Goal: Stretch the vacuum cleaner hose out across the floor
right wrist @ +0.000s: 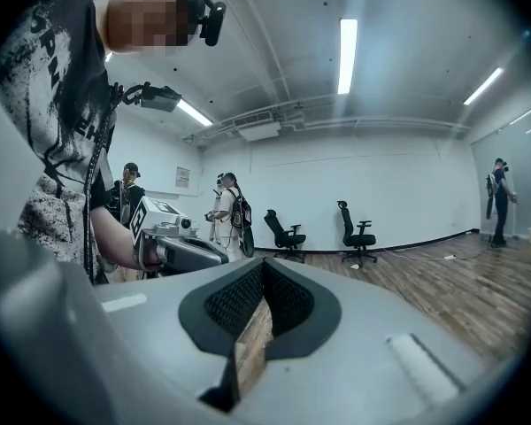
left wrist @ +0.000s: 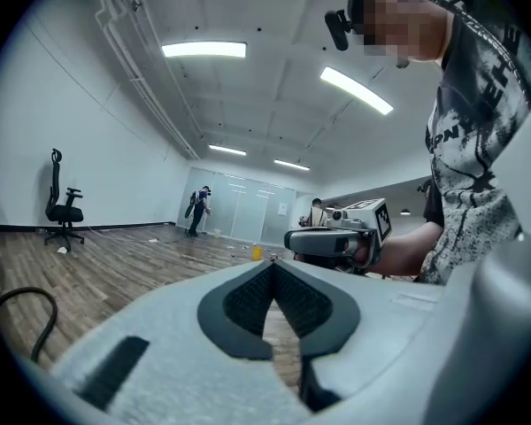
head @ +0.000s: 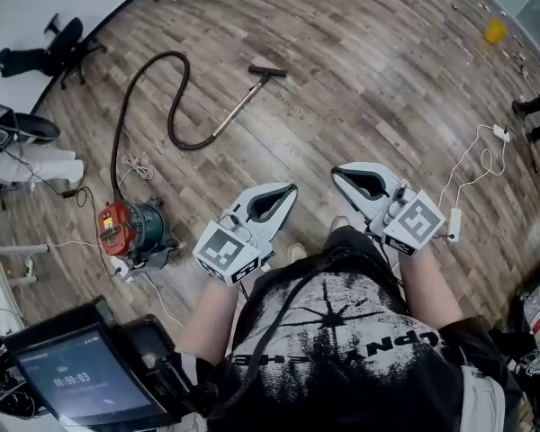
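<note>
The red and teal vacuum cleaner (head: 133, 230) stands on the wood floor at the left. Its black hose (head: 137, 84) runs up from it, arches over and loops down into a metal wand (head: 240, 103) ending in a dark floor nozzle (head: 267, 71). A piece of the hose (left wrist: 19, 311) shows at the lower left of the left gripper view. My left gripper (head: 291, 189) is shut and empty, held in front of my body, well short of the hose. My right gripper (head: 337, 175) is also shut and empty, pointing toward the left one (right wrist: 179, 240). In the left gripper view the right gripper (left wrist: 294, 240) shows tips together.
A white cable (head: 472, 174) with a plug lies on the floor at the right. A yellow object (head: 494, 31) sits far right. Office chairs (head: 58, 48) stand at the far left. A tablet screen (head: 76, 376) is at the bottom left. Other people (right wrist: 230, 211) stand in the room.
</note>
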The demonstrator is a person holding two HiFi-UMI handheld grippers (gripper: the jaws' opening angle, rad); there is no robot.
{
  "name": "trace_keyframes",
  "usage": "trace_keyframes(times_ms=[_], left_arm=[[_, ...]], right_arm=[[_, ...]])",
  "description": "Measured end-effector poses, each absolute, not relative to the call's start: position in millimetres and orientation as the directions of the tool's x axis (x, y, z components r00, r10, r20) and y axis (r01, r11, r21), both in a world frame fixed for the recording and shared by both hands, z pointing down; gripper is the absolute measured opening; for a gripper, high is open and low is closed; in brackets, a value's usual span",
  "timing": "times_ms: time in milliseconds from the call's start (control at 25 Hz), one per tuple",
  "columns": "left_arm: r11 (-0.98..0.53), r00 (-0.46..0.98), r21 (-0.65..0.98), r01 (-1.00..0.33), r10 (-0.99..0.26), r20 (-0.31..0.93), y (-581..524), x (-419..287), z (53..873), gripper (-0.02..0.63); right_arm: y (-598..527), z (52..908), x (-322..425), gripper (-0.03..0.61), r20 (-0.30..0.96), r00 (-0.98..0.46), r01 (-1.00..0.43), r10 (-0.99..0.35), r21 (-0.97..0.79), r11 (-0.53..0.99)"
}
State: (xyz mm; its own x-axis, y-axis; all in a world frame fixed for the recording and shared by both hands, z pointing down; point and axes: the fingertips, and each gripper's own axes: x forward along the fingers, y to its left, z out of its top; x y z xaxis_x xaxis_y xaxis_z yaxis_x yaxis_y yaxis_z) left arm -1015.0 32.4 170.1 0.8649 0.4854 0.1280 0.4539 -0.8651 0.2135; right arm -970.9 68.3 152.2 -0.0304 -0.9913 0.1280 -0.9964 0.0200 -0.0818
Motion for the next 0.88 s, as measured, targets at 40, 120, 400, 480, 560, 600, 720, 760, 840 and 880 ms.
trace_keyframes(times_ms=[40,120,400,480,560,600,720,760,840,880], left_arm=[[-0.864,0.864,0.214,0.455,0.487,0.127,31,-1011,171,0.000],[-0.864,0.864,0.218,0.455,0.487,0.129,27,-1004,172,0.000],[-0.887,0.885,0.224,0.404,0.441,0.148,5,-959,181,0.000],[-0.896,0.893,0.220,0.385,0.422,0.158,-4,-938,182,0.000],[-0.907,0.903,0.219,0.359,0.396,0.164,-14,-914,181,0.000],[-0.913,0.908,0.216,0.347,0.385,0.166,-18,-902,179,0.000],[-0.918,0.913,0.203,0.340,0.374,0.162,-23,-866,170,0.000],[-0.919,0.914,0.197,0.342,0.374,0.159,-24,-854,167,0.000],[-0.925,0.920,0.189,0.331,0.360,0.153,-29,-830,163,0.000],[-0.930,0.926,0.187,0.318,0.347,0.152,-32,-818,163,0.000]], right_arm=[[68,153,-967,0.006,0.131,-0.028,-0.996,-0.991,-0.083,0.017],[65,154,-959,0.006,0.137,-0.028,-0.996,-0.990,-0.083,0.016],[37,160,-910,0.006,0.125,-0.083,-0.993,-0.989,-0.091,0.072],[24,158,-889,0.006,0.104,-0.112,-0.991,-0.988,-0.089,0.103],[10,151,-867,0.006,0.072,-0.149,-0.986,-0.986,-0.084,0.143],[5,150,-855,0.006,0.069,-0.168,-0.983,-0.983,-0.084,0.162],[-4,150,-817,0.006,0.098,-0.201,-0.978,-0.975,-0.072,0.195],[-8,149,-804,0.006,0.100,-0.209,-0.977,-0.973,-0.061,0.203],[-13,151,-779,0.006,0.103,-0.227,-0.974,-0.968,-0.044,0.224],[-16,150,-768,0.006,0.096,-0.239,-0.971,-0.966,-0.036,0.237]])
